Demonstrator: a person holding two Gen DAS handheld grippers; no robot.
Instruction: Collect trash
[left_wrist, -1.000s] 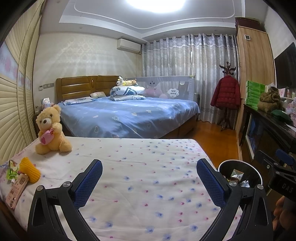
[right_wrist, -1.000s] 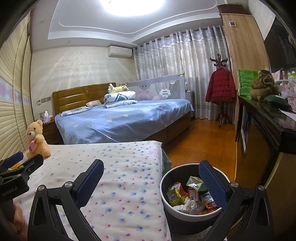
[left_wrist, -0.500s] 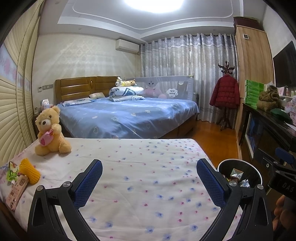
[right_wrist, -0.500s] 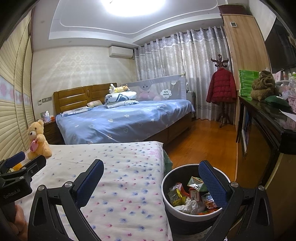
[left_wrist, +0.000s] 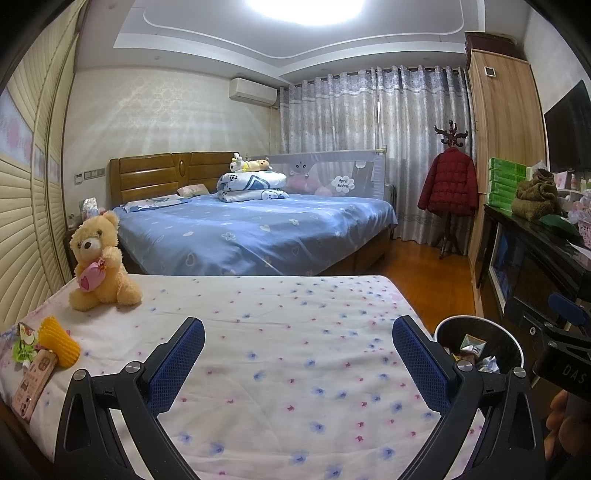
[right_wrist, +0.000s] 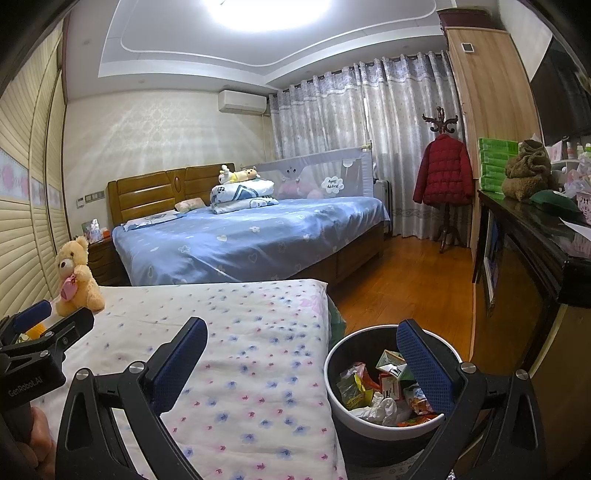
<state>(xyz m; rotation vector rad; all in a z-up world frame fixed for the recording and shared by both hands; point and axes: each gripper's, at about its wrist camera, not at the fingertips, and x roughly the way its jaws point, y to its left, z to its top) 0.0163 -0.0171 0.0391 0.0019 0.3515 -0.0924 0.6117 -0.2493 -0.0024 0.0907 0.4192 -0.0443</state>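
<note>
The left hand-held gripper (left_wrist: 297, 345) is hanging over the flowered bed (left_wrist: 280, 354) with its blue fingers (left_wrist: 177, 365) spread wide and nothing between them. Off to its left, near the bed's edge, a small heap of trash is lying: a yellow foam net (left_wrist: 59, 341), a green wrapper (left_wrist: 24, 343) and a pink packet (left_wrist: 33, 384), all touching. Further ahead on that side, a teddy bear (left_wrist: 98, 264) is sitting upright.

The right hand-held gripper (right_wrist: 301, 349) is likewise gaping and gripping nothing, hovering over the bed's right edge. Just below its right finger, the trash bin (right_wrist: 354, 417) is standing on the floor beside the bed, holding wrappers and crumpled paper (right_wrist: 380, 402). Beyond both, a blue bed (right_wrist: 251, 236) is standing, and a red jacket (right_wrist: 443, 173) is hanging on a coat stand.
</note>
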